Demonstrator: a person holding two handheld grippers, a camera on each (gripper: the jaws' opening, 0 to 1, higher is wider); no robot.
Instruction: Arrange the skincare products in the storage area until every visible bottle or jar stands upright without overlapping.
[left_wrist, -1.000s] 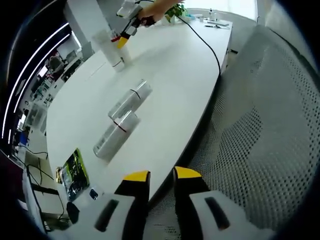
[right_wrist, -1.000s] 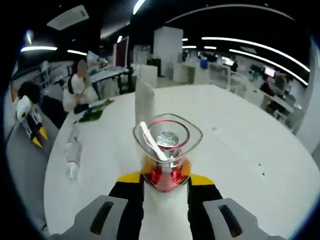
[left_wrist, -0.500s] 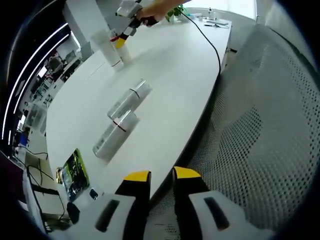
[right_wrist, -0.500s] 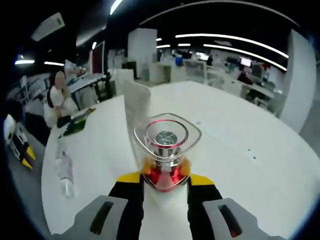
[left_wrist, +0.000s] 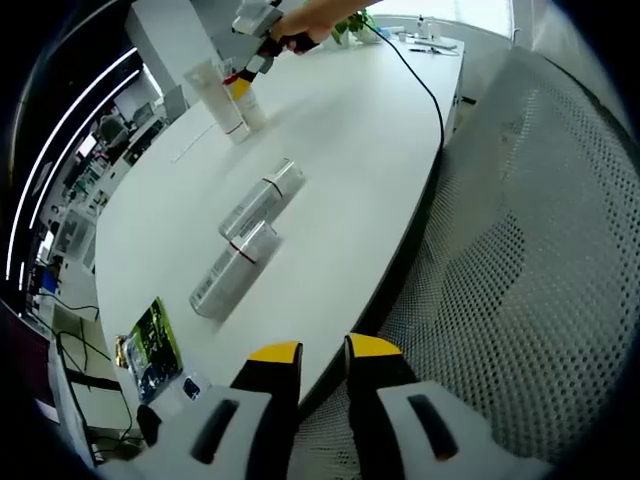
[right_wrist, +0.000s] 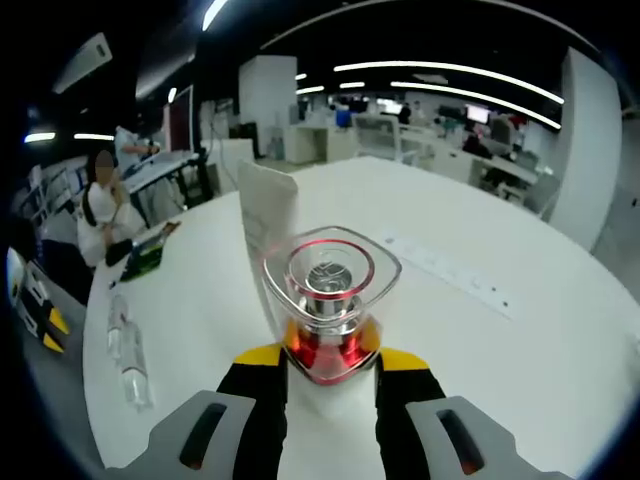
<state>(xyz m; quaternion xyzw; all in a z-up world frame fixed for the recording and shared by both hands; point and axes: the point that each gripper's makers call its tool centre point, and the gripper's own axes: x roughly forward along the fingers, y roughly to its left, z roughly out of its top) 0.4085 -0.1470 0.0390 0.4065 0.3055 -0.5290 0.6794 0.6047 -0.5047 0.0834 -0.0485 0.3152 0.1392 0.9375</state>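
Observation:
Two clear bottles lie on their sides on the white table (left_wrist: 340, 150), one (left_wrist: 262, 198) just beyond the other (left_wrist: 232, 270). At the far end a white tube (left_wrist: 215, 95) stands upright. Beside it my right gripper (left_wrist: 250, 70) holds a bottle. In the right gripper view that red-necked bottle with a clear cap (right_wrist: 330, 290) sits between the jaws of my right gripper (right_wrist: 330, 358), shut on it. The white tube (right_wrist: 268, 210) stands just behind, and the lying bottles (right_wrist: 125, 345) show at the left. My left gripper (left_wrist: 322, 352) hangs off the table's near edge, narrowly open and holding nothing.
A grey mesh chair (left_wrist: 520, 250) stands right of the table. A black cable (left_wrist: 420, 90) runs along the table's right side. A green packet (left_wrist: 150, 335) lies near the left edge. A power strip (right_wrist: 445, 270) lies on the table. A person (right_wrist: 105, 195) sits at another desk.
The right gripper view has swung a little while the bottle stays held. In the left gripper view the right gripper has shifted slightly beside the tube. The lying bottles have not moved.

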